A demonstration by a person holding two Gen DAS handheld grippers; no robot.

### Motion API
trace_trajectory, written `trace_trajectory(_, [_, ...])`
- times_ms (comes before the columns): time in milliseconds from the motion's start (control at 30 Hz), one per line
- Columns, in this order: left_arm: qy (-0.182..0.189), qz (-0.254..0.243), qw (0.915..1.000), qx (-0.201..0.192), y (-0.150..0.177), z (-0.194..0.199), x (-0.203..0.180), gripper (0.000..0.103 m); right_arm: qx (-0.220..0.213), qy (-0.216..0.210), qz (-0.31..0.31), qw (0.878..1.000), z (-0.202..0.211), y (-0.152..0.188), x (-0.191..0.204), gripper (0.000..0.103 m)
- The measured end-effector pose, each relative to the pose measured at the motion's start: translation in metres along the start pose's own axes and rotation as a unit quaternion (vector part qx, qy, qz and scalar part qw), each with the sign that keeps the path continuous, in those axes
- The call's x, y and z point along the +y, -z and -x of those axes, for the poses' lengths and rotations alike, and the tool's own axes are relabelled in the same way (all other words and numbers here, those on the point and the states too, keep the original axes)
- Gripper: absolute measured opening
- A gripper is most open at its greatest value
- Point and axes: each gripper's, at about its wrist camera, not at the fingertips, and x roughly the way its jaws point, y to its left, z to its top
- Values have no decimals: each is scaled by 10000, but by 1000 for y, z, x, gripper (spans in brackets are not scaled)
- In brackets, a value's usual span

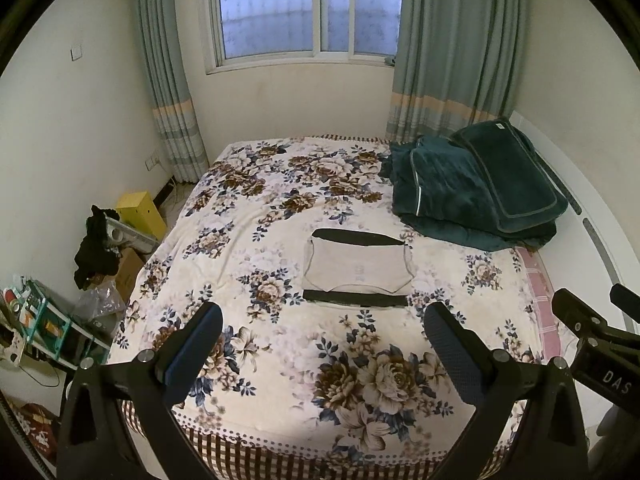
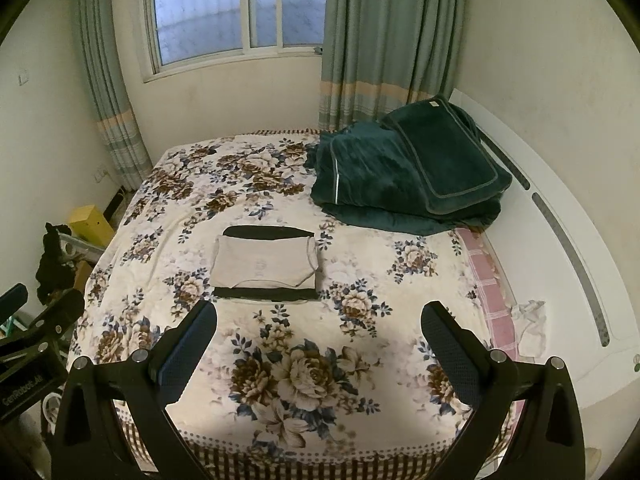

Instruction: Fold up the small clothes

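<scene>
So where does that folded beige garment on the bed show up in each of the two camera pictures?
Left wrist view: the folded beige garment lies just right of centre on the floral bedspread, beyond the open left gripper.
Right wrist view: it lies left of centre, ahead of the open right gripper's left finger.
Shared landmark: the dark green blanket pile, behind and to the right of it in both.

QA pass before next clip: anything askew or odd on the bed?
Nothing much. The folded beige garment with black bands lies flat and squared on the floral bedspread. The dark green plush blanket is heaped loosely at the far right corner. Left gripper and right gripper hover open, empty.
</scene>
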Motion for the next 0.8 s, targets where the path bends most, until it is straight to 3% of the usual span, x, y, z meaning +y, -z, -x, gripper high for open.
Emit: trace_trajectory(800, [2, -14, 10000, -35, 0, 3, -3, 103, -22, -7, -61, 10000, 7, 2, 2, 103])
